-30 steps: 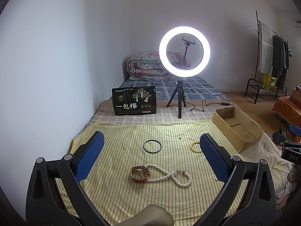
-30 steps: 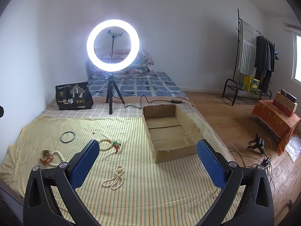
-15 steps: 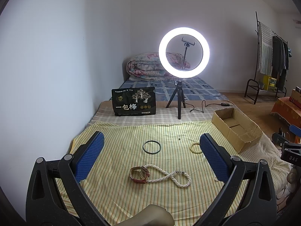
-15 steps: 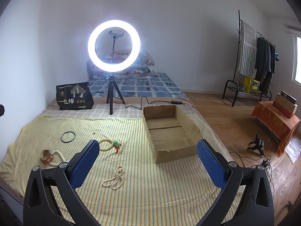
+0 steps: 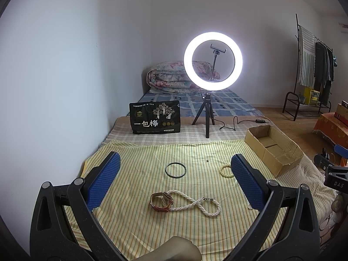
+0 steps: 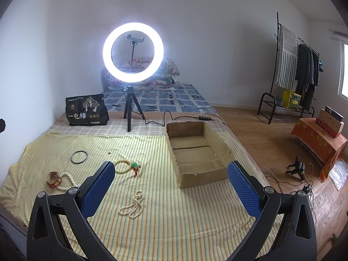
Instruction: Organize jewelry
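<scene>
Jewelry lies on a yellow striped cloth (image 5: 134,228). In the left wrist view: a dark bangle (image 5: 175,169), a red-brown watch (image 5: 161,201), a long pearl necklace (image 5: 195,202) touching the watch, and a bead bracelet (image 5: 225,171). In the right wrist view: the bangle (image 6: 79,157), watch (image 6: 53,181), a bead bracelet with a green charm (image 6: 127,166), a small pearl strand (image 6: 133,205) and an empty cardboard box (image 6: 196,150). My left gripper (image 5: 175,171) is open and empty above the cloth. My right gripper (image 6: 171,179) is open and empty.
A lit ring light on a tripod (image 5: 212,61) stands behind the cloth, its cable (image 5: 237,124) trailing right. A black bag (image 5: 154,117) stands at the back left. A wall runs along the left. Floor with clothes rack (image 6: 291,69) lies right.
Both views have shifted very slightly; the jewelry and box have not moved. Both grippers stay open.
</scene>
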